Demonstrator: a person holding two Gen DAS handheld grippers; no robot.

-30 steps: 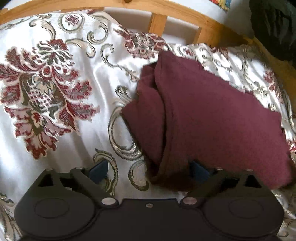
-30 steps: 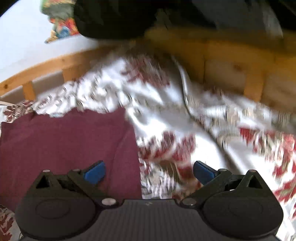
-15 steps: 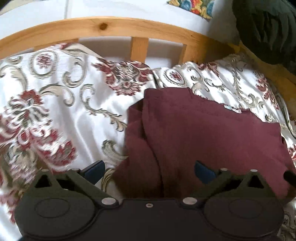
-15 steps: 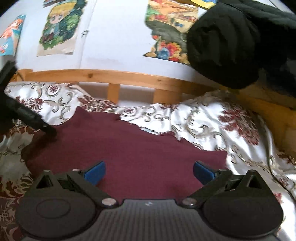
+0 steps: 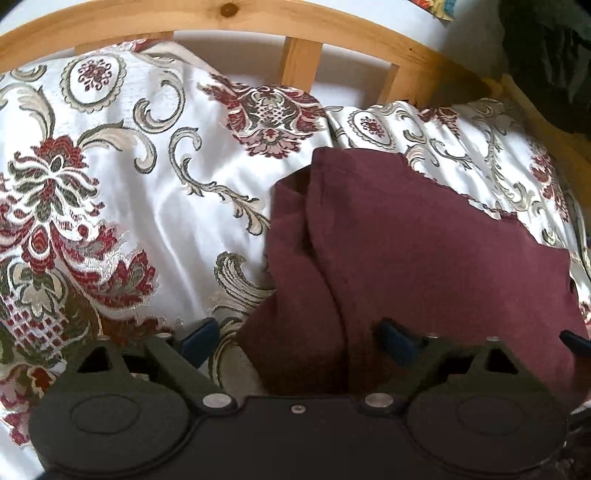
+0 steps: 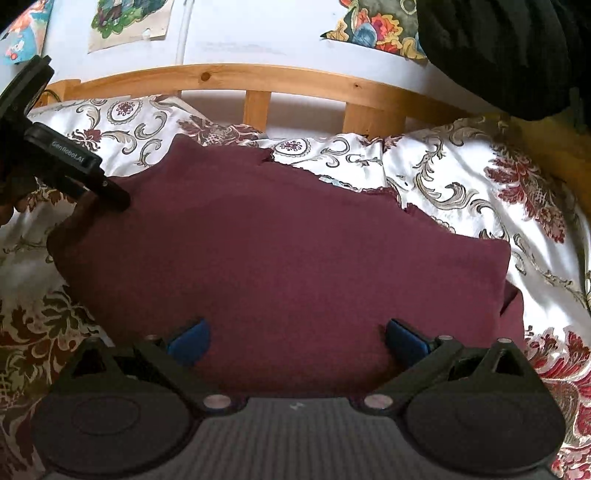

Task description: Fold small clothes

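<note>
In the left wrist view, the left gripper (image 5: 297, 334) stands with its jaws wide, and they have just been closing a little. The left fold of the maroon garment (image 5: 399, 251) lies between the blue pads (image 5: 393, 334), but the pads do not press on it. The garment lies on the floral bedspread (image 5: 122, 192), in the right half of the bed, its far edge near the wooden headboard (image 5: 303, 62). On its left side the cloth is doubled into a thick fold with a deep crease. A small blue tip, probably of the other gripper, shows at the right edge of this view.

In the right wrist view, the right gripper (image 6: 297, 334) hangs over the near edge of the same garment, jaws wide and nothing clamped between them. This view shows the garment whole: a broad, flat shape with a jagged far edge. The left gripper appears here at the garment's left corner, whether touching it I cannot tell. Only this view shows the pictures on the wall (image 6: 125, 18) above the headboard and a black garment (image 6: 509, 51) hanging at the upper right.
</note>
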